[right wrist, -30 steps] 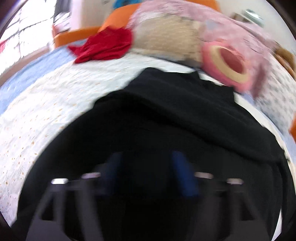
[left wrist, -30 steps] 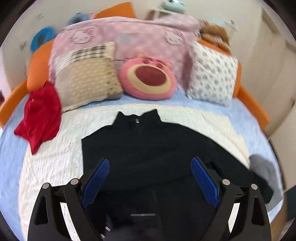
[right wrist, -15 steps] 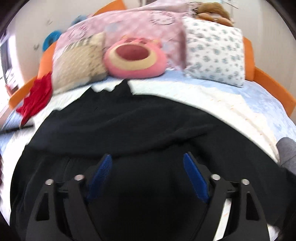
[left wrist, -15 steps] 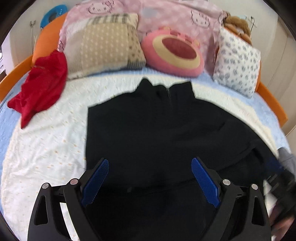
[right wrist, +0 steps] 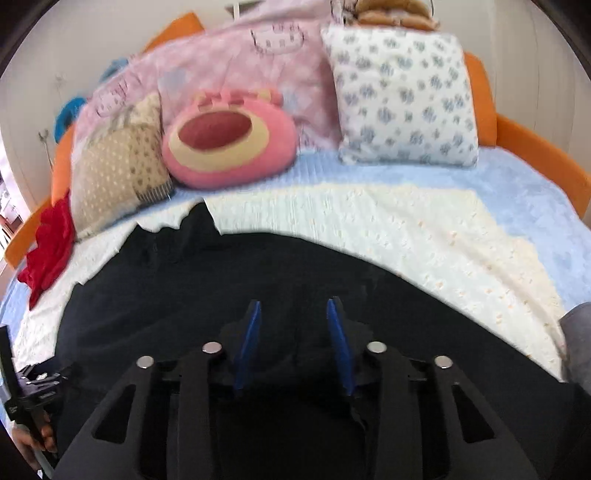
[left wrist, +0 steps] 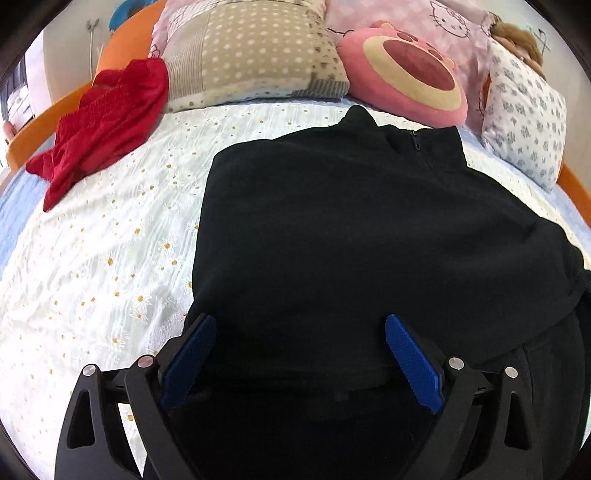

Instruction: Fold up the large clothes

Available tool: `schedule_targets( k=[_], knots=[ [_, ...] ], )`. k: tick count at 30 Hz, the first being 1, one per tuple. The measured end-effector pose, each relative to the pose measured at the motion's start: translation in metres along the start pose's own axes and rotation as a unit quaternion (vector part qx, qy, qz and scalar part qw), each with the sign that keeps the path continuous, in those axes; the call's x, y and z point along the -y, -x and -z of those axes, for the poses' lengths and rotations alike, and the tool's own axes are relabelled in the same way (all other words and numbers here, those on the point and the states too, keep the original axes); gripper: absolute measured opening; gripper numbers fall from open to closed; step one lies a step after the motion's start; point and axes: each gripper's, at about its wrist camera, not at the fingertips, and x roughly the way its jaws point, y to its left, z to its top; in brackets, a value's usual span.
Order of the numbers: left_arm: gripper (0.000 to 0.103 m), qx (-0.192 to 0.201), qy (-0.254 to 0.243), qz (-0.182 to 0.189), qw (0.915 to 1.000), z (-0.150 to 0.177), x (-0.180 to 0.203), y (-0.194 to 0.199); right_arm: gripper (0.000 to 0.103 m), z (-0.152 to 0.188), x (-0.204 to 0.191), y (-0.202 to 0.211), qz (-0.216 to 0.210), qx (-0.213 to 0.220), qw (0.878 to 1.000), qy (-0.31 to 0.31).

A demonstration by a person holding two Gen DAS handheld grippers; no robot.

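I can read no words, numbers or brand names anywhere in either view. The nearest thing to a sign is the printed cartoon cat face, drawn in dark outline with whiskers and a bow, on the pale pink quilted blanket (left wrist: pixel 424 22) piled behind the cushions; from the right wrist the same faces on it are too blurred for me to make out any lettering. The small black device (right wrist: pixel 33 384) at the lower left edge of the right wrist view carries a pale mark, too small and smeared for me to read.
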Motion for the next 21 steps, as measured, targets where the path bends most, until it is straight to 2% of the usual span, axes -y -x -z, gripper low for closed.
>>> schedule_targets(
  k=[2, 6, 9, 13, 16, 21],
  knots=[
    [0.095, 0.001, 0.001, 0.002, 1.0000, 0.001, -0.001, 0.000, 0.027, 0.008, 0.003, -0.018, 0.004, -0.027, 1.000, -0.011],
    [0.097, 0.001, 0.000, 0.001, 1.0000, 0.001, -0.001, 0.000, 0.020, 0.031, 0.014, -0.037, 0.017, -0.052, 0.998, -0.028],
    [0.098, -0.001, 0.004, 0.005, 1.0000, 0.000, -0.003, -0.002, 0.020, 0.043, 0.013, -0.044, 0.026, -0.042, 0.999, -0.014],
    [0.098, 0.003, 0.000, -0.001, 1.0000, 0.002, 0.001, -0.003, 0.021, 0.052, 0.000, -0.048, 0.069, -0.015, 0.997, 0.020],
    [0.099, 0.005, -0.007, -0.012, 0.9999, 0.002, 0.004, -0.004, 0.022, 0.052, -0.002, -0.039, 0.065, -0.001, 0.997, 0.031],
    [0.100, 0.018, -0.059, -0.090, 0.9940, 0.002, 0.029, -0.001, 0.022, 0.061, 0.013, 0.028, 0.053, 0.007, 0.998, 0.040]
  ],
)
